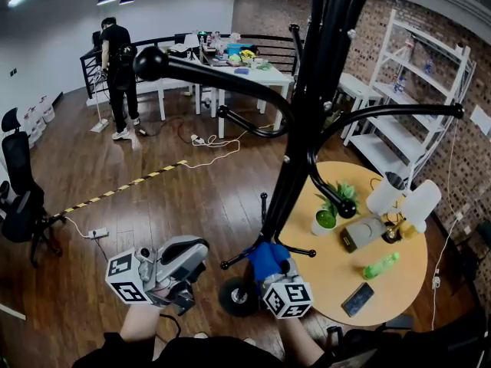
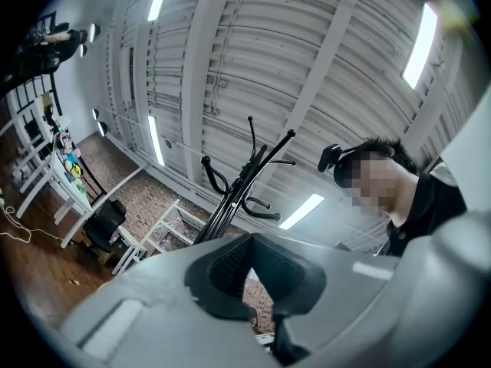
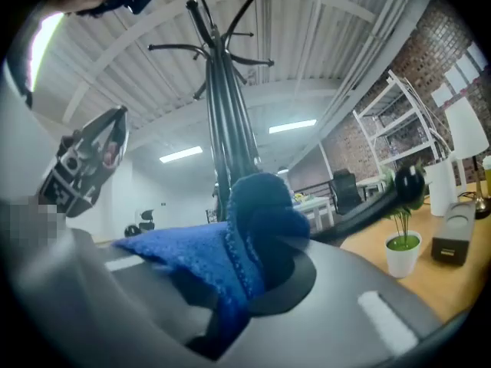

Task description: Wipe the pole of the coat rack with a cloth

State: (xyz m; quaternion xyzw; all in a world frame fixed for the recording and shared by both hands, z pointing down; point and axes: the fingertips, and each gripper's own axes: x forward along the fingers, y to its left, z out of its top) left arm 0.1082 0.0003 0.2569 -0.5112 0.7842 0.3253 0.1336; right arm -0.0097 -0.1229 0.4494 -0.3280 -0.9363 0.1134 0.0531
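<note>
Lower centre, the right gripper is clamping its fingers on the blue cloth near the pole. The left gripper is holding its fingers together, empty. Hard pushing, I think, is risking tipping the rack.

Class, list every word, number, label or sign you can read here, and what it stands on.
No text is readable.
Left hand-held gripper and right hand-held gripper: square marker patterns only, no letters.
Items on the white table: too small to read.
</note>
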